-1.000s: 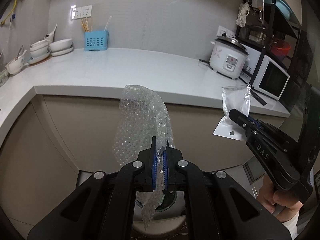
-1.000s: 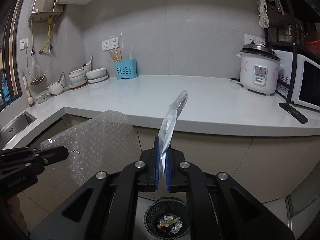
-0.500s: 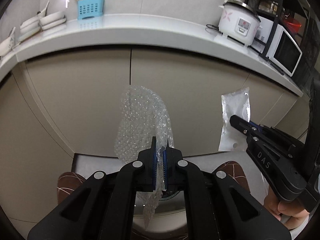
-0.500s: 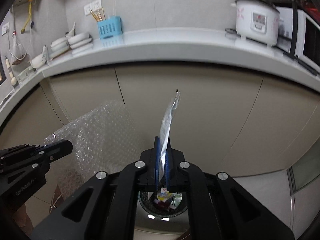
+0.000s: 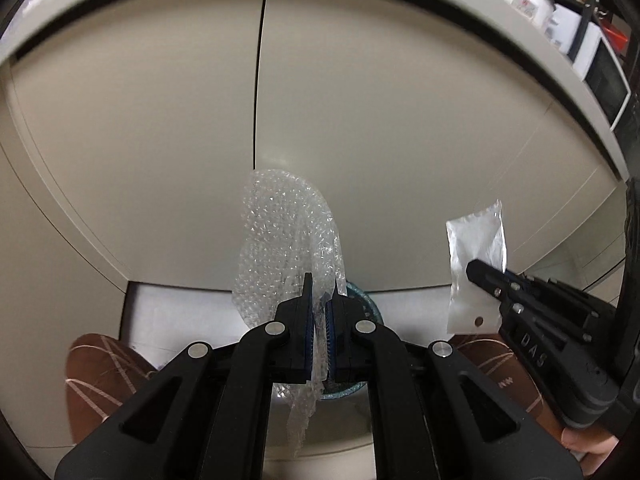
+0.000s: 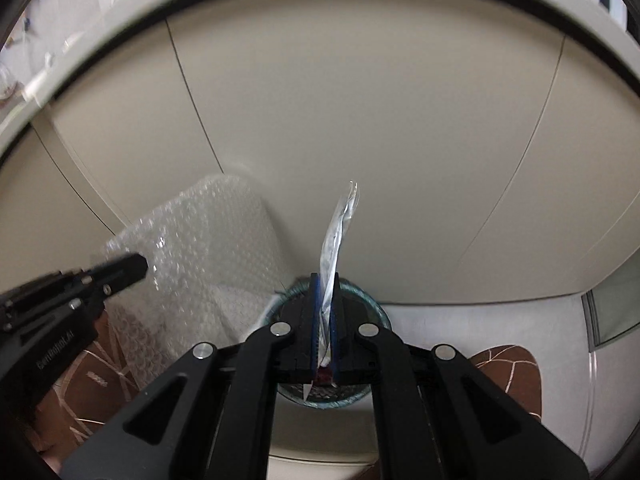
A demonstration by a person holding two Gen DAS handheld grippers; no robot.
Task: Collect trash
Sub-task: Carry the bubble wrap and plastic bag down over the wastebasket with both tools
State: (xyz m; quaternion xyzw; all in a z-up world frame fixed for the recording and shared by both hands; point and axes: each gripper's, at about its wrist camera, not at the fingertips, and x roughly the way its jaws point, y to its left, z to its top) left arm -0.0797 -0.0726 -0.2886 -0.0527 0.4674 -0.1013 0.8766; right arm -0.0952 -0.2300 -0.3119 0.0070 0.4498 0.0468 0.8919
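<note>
- The left tongs (image 5: 319, 300) are closed almost completely, only a thin slit between the blue pads, and they clamp a sheet of bubble wrap (image 5: 280, 248). The sheet rises above the tips and curls over, while a crumpled tail hangs down below the pads.
- The right tongs (image 6: 325, 300) are likewise pinched nearly shut on a thin clear plastic bag (image 6: 338, 236), seen edge-on and standing up between the pads; a pointed corner of it sticks out beneath them.
- In the left wrist view the right tongs (image 5: 476, 270) come in from the right side, gripping the same plastic bag (image 5: 474, 264) flat-on; a small round hole shows near its lower edge. A bit of the person's hand (image 5: 588, 446) shows at the handle, bottom right.
- In the right wrist view the left tongs (image 6: 138, 266) reach in from the left, with the bubble wrap (image 6: 208, 256) spread wide behind the tip.
- Directly below both sets of tongs sits a round wire-mesh trash bin (image 6: 378, 304) on the floor (image 6: 500, 328); its teal rim (image 5: 366, 300) peeks out on either side of the fingers, and some coloured scraps are dimly visible inside.
- Brown patterned shapes (image 6: 510, 376) lie low on both sides of the bin; I cannot tell what they are.
- Behind the bin stand beige cabinet doors (image 5: 400, 140), and the pale edge of the surface (image 5: 420, 4) curves across the top, blurred.
</note>
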